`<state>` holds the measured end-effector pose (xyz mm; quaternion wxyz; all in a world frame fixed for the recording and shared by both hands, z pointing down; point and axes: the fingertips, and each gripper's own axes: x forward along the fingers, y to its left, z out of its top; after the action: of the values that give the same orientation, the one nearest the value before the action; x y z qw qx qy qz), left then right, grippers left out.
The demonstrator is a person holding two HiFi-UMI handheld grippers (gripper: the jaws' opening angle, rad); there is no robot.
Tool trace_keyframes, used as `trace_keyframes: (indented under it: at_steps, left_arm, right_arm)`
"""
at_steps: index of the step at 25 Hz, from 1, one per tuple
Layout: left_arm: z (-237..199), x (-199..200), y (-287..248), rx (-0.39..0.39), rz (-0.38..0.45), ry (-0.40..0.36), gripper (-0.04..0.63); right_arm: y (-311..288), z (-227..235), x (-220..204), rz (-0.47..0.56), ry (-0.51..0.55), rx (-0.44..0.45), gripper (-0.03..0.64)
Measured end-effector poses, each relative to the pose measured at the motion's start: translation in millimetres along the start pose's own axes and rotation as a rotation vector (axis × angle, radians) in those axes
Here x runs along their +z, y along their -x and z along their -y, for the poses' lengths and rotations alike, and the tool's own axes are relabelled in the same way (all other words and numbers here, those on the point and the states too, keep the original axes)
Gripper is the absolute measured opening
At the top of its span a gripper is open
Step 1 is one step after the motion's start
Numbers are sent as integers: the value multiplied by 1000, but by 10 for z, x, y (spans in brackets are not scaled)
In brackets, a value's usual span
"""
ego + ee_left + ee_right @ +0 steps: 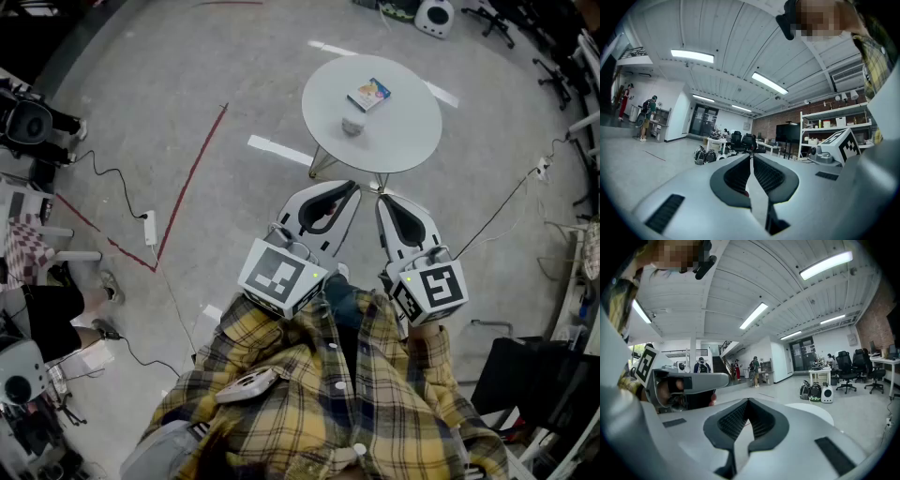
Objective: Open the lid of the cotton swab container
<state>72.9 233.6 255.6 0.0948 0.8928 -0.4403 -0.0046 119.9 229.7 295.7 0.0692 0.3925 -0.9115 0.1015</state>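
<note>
I see a small greyish cotton swab container (352,125) on the round table (412,141), its lid too tiny to make out. My left gripper (353,186) and right gripper (382,198) are closed and empty.

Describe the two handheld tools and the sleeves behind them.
Both the left tool and the right tool are light grey, tapering shells with dark openings and black ribbed pads. Each carries a white cube printed with black square markers and a small green light. The sleeves are yellow, navy and grey plaid flannel.
</note>
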Motion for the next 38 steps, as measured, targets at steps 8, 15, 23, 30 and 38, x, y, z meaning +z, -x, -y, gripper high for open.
trace_keyframes:
  at_steps: [8, 15, 23, 30, 38]
  left_arm:
    - [66, -20, -161, -12, -11, -13, 38]
    - [175, 5, -365, -2, -3, -42, 38]
    - [61, 8, -453, 40, -5, -58, 38]
    - [-425, 29, -756, 43, -8, -47, 38]
    - [-1252, 92, -1331, -15, -51, -35, 38]
  right_arm:
    - [51, 98, -19, 2, -7, 1, 15]
    - [184, 284, -32, 13, -14, 25, 15]
    - [101, 422, -45, 14, -27, 50, 16]
    - [-439, 676, 18, 4, -29, 50, 17]
    - [-1337, 1129, 132, -50, -41, -6, 17]
